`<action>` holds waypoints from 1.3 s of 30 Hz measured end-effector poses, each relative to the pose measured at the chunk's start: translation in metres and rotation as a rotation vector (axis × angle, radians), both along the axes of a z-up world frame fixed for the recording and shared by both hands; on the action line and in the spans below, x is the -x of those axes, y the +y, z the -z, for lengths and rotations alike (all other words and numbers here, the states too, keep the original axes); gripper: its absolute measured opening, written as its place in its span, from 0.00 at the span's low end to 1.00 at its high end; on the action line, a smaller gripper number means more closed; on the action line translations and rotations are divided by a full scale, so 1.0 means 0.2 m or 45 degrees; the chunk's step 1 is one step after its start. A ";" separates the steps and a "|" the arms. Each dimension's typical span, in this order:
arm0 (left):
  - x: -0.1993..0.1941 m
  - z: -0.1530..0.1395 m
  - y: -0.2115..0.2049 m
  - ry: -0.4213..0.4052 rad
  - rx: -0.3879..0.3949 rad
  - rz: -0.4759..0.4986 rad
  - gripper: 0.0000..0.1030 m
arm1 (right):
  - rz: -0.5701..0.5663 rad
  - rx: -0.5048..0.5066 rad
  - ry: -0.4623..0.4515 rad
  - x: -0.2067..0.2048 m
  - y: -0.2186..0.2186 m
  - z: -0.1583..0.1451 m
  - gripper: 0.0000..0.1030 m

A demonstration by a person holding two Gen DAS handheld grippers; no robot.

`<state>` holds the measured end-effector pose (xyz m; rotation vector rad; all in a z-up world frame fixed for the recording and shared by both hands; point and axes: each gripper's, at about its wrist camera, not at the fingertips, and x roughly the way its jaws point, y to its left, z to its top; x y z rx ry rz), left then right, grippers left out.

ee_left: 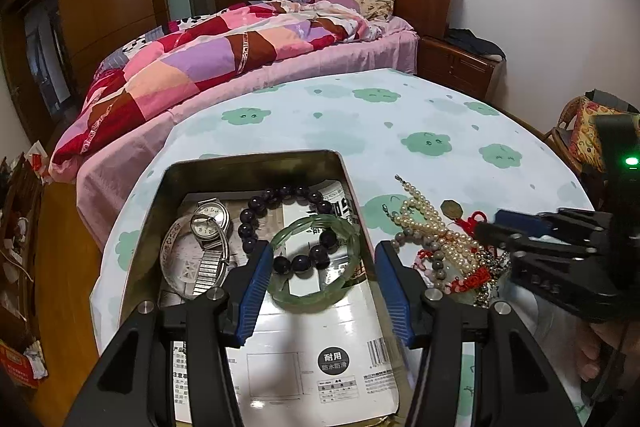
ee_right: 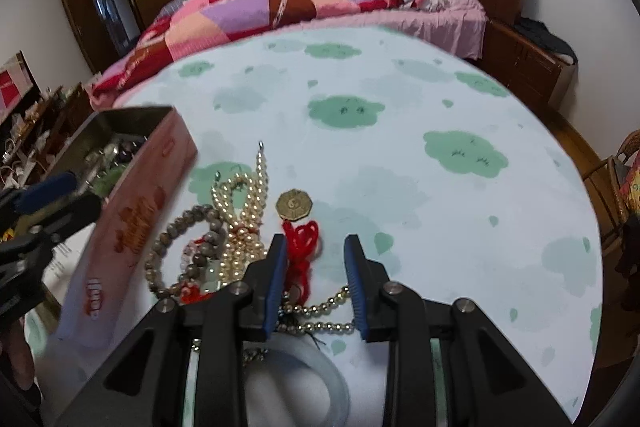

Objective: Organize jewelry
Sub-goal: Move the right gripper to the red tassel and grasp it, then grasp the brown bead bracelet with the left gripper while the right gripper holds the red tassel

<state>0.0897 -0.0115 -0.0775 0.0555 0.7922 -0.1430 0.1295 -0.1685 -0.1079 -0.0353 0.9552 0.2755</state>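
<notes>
Hovering over the tin [ee_left: 256,163], the left tool [ee_left: 320,287] stands spread and empty above the green bangle [ee_left: 316,263], dark beads [ee_left: 280,223] and watches [ee_left: 210,227] already sorted inside; the right tool [ee_right: 316,283] is spread too, its jaws straddling the red cord [ee_right: 304,247] of the coin charm [ee_right: 293,205], apparently to lift it next. The unsorted heap, pearls [ee_right: 244,211] included, lies just beside the tin's wall, so room is tight there; the surface [ee_right: 440,107] beyond is open to its round edge.
</notes>
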 end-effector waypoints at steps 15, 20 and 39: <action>0.03 -0.04 -0.11 -0.020 -0.018 0.116 0.52 | 0.076 -0.117 -0.144 0.09 -0.16 -0.13 0.07; 0.03 -0.05 -0.17 -0.028 -0.039 0.148 0.52 | 0.122 -0.201 -0.185 0.12 -0.26 -0.19 0.07; -0.05 0.11 -0.41 0.157 -0.162 0.258 0.18 | 0.151 -0.265 -0.168 0.12 -0.33 -0.11 0.07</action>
